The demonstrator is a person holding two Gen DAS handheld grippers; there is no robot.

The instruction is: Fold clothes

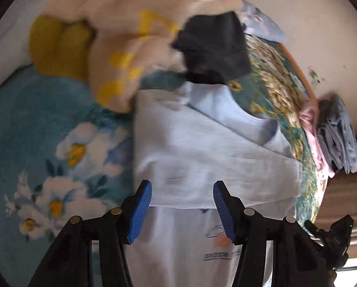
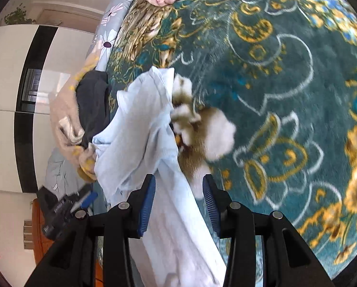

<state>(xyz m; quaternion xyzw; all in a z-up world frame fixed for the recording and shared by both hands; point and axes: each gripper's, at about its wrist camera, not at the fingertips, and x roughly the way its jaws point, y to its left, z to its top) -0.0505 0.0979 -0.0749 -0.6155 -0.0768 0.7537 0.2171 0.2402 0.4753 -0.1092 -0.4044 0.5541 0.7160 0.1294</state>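
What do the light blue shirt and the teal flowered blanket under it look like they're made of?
Light blue shirt: probably thin cotton knit, matte; it lies flat, creases softly, and carries a printed graphic. Teal flowered blanket: likely plush synthetic fleece; its surface looks fuzzy, with a slight sheen on the pattern. Blur leaves both uncertain.

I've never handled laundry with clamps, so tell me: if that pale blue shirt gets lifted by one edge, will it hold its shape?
Probably not. The pale blue shirt looks thin and lies in soft folds, so it would likely droop and unfold. It seems light. In the right wrist view it already bunches and hangs in creases.
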